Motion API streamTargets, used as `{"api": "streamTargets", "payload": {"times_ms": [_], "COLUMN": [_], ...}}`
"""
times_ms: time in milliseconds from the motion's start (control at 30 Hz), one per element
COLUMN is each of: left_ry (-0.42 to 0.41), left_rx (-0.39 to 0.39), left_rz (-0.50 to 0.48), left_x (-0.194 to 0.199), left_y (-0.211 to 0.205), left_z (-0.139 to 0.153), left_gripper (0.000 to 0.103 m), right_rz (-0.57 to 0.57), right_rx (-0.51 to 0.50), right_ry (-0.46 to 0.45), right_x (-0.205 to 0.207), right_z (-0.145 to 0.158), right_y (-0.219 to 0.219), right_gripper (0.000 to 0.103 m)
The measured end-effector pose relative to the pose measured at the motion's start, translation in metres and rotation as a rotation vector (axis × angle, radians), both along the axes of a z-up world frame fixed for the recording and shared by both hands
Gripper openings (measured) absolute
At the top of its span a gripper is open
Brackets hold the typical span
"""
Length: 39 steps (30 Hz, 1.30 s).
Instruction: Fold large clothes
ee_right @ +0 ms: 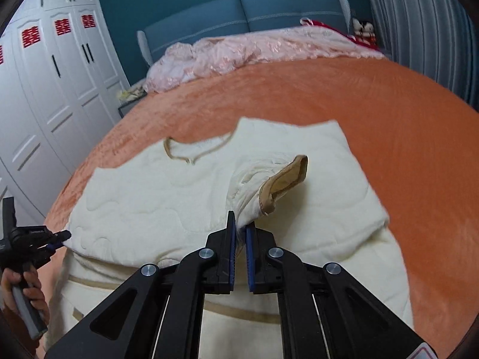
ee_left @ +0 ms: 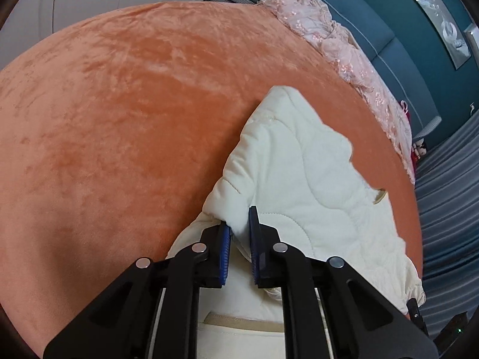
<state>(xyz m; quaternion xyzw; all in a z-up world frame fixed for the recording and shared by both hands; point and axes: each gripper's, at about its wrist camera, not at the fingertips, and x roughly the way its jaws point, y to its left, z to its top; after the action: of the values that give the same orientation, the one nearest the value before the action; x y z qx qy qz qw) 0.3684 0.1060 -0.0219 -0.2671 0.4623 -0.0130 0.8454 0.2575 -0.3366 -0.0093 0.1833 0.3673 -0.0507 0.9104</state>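
A cream quilted garment (ee_right: 155,197) with tan trim lies spread on the orange bedspread (ee_right: 389,125), its neckline toward the headboard. My right gripper (ee_right: 241,224) is shut on a sleeve near its tan cuff (ee_right: 287,179), folded over the garment's body. My left gripper (ee_left: 239,224) is shut on the garment's left edge (ee_left: 299,161); it also shows at the left of the right wrist view (ee_right: 60,236), held by a hand.
A pink lace cover (ee_right: 239,51) is bunched by the blue headboard (ee_right: 239,12). White wardrobes (ee_right: 45,89) stand left of the bed. Grey curtains (ee_right: 419,30) hang on the right. Orange bedspread (ee_left: 119,119) stretches left of the garment.
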Motion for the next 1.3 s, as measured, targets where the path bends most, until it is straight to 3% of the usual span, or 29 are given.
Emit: {"api": "streamTargets", "payload": {"times_ms": [133, 300, 567, 633, 700, 733, 833, 900, 1033, 1167, 1300], "left_ry": [0.000, -0.017, -0.075, -0.078, -0.083, -0.089, -0.128, -0.173, -0.206, -0.138, -0.084], "left_rx": [0.066, 0.147, 0.306, 0.308, 0.308, 0.319, 0.372, 0.392, 0.339, 0.358, 0.402], "left_rz": [-0.007, -0.037, -0.077, -0.082, -0.094, -0.099, -0.126, -0.130, -0.201, -0.297, -0.315], "left_x": [-0.002, -0.003, -0.010, -0.012, -0.019, -0.024, -0.039, -0.039, -0.011, 0.017, 0.025], "left_y": [-0.008, -0.017, -0.036, -0.035, -0.029, -0.024, -0.014, -0.015, -0.051, -0.104, -0.128], "left_z": [-0.010, -0.020, -0.026, -0.022, -0.011, -0.004, 0.024, 0.045, 0.064, 0.040, 0.005], "left_gripper": [0.011, 0.011, 0.014, 0.014, 0.019, 0.022, 0.021, 0.020, 0.020, 0.021, 0.020], "right_rz": [-0.045, -0.038, -0.031, -0.031, -0.062, -0.084, -0.142, -0.111, 0.047, 0.185, 0.206], "right_rx": [0.128, 0.069, 0.094, 0.135, 0.146, 0.137, 0.006, -0.025, -0.033, -0.112, -0.140], "right_ry": [0.049, 0.075, 0.086, 0.093, 0.099, 0.090, 0.041, -0.012, -0.059, 0.000, 0.084], "right_x": [0.003, 0.005, 0.009, 0.001, -0.016, -0.026, -0.043, -0.036, 0.013, 0.054, 0.068], "right_z": [-0.030, -0.043, -0.049, -0.043, -0.031, -0.023, 0.007, 0.026, 0.042, 0.018, -0.021], "right_y": [-0.014, -0.002, -0.008, -0.014, -0.022, -0.025, -0.024, -0.014, 0.036, 0.085, 0.093], "right_gripper": [0.005, 0.005, 0.004, 0.008, 0.027, 0.030, 0.031, 0.031, 0.031, 0.024, 0.020]}}
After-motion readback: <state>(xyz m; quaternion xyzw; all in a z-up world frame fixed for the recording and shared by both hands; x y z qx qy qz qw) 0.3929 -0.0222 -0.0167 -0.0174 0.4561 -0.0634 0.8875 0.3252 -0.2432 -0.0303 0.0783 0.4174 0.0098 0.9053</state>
